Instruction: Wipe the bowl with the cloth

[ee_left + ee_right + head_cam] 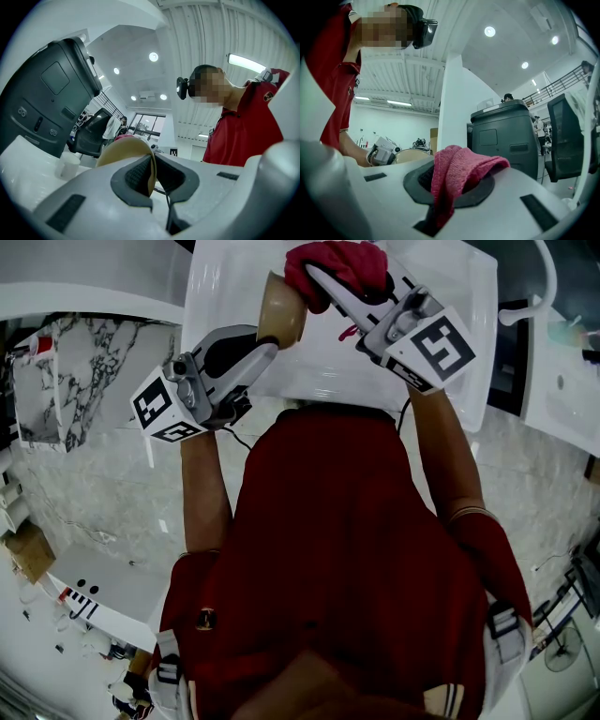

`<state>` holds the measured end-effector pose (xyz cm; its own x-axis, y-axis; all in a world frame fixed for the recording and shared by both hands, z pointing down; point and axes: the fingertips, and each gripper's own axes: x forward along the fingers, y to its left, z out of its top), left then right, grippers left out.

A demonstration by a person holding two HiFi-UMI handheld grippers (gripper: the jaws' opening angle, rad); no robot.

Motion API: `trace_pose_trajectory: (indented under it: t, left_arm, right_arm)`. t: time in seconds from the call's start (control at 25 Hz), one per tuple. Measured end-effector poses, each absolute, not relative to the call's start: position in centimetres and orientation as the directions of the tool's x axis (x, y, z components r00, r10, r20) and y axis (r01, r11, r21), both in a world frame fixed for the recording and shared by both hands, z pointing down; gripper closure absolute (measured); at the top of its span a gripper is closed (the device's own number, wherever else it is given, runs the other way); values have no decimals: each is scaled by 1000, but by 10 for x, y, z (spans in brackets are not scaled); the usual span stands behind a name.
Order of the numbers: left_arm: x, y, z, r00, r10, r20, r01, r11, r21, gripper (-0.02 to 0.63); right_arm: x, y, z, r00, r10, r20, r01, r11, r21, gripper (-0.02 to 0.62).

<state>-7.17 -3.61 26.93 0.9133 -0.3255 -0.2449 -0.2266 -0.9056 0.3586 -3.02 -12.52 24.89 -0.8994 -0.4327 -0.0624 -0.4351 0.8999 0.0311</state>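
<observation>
- Left gripper (273,339): jaws clamped on the rim of the tan bowl (281,311). The left gripper view shows the thin bowl wall edge-on, pinched between the two dark pads (137,176). The head view shows only that the jaws reach the bowl.
- The bowl is held tipped on its side over the white table (450,296).
- Right gripper (323,282): jaws closed on the red cloth (342,263). The right gripper view shows the cloth bunched between the pads, one fold hanging down the slot and a flap lying over the right-hand jaw.
- In the head view the cloth lies directly right of the bowl and appears to meet its upper edge. Contact cannot be confirmed there.
- The left gripper view shows a pink sliver of cloth just past the bowl's far rim.
- The right gripper view shows the bowl with the left gripper on it, left of the cloth and lower.
- Seen in the gripper views only: a dark grey machine (501,136) beyond the bowl, and a white cup (69,165) left of the bowl on the table.
- Seen in the head view only: both marker cubes, the left one (167,407) below-left of the bowl and the right one (441,345) to the bowl's right, and the person's red shirt (347,549) below the bowl.
</observation>
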Motion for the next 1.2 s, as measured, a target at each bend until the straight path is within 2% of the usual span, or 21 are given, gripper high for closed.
trace_pose_trajectory:
  t: [0.72,1.2]
  left_arm:
    - [-67,-33,257,905,-304,-297,-194,-917,348,575]
    - [-71,-40,249,882,-328,-338,-207,-915,346,577]
  right_arm:
    - [-18,-135,285,-898,-438,-35,-430,892,-141,565]
    - [-28,-121,306,-932,-362,-21,-349,911,-219,565]
